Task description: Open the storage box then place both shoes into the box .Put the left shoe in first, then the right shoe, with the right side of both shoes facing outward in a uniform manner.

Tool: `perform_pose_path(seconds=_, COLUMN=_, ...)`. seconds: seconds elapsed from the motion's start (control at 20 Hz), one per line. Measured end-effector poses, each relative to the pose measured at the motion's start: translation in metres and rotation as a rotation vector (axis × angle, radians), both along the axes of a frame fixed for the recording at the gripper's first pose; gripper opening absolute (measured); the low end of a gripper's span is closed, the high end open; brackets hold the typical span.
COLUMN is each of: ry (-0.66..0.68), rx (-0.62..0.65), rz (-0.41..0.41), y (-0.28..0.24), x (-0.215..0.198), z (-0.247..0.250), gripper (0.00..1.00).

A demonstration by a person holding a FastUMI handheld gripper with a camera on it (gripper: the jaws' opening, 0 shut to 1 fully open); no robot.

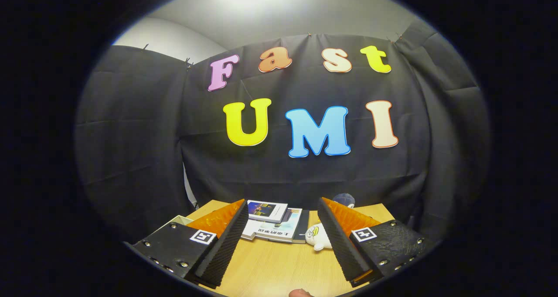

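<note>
Pale wood surface (279, 266) under my hand-held gripper (281, 240), fingers spread wide, grasping nothing. Just beyond them, books (274, 223) lie stacked; a white plush toy (320, 238) lies beside my right finger. Storage box, shoes: cannot tell where.

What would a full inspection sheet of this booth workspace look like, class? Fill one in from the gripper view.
Surface: light wooden tabletop, bare between the fingers.
Job's things: nothing seen; no storage box or shoes can be made out.
Clutter: stack of books with printed covers lying flat beyond the fingers; small white plush duck toy beside the books, against the right finger; pale flat object partly hidden at the table's left edge, cannot tell what.
Grippers: two-finger gripper open, fingers wide apart above the table, holding nothing.
Cables: nothing seen.
Surroundings: black cloth booth wall behind the table; pale ceiling with a bright light above.
</note>
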State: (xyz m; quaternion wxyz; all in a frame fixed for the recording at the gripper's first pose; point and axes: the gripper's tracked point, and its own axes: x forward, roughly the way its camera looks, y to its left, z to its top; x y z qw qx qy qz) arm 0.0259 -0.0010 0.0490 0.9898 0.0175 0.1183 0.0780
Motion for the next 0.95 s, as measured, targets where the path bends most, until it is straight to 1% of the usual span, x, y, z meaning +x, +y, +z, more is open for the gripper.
perform_pose_path(seconds=0.3, ry=-0.026, rx=0.027, rz=-0.004, y=0.0, x=0.0, z=0.003, gripper=0.97)
perform_pose_path(seconds=0.55, ry=-0.061, rx=0.059, rz=-0.006, y=0.003, x=0.005, z=0.014, gripper=0.97)
perform_pose_path(seconds=0.95, ry=-0.098, rx=0.051, rz=-0.008, y=0.002, x=0.007, z=0.019, gripper=0.97)
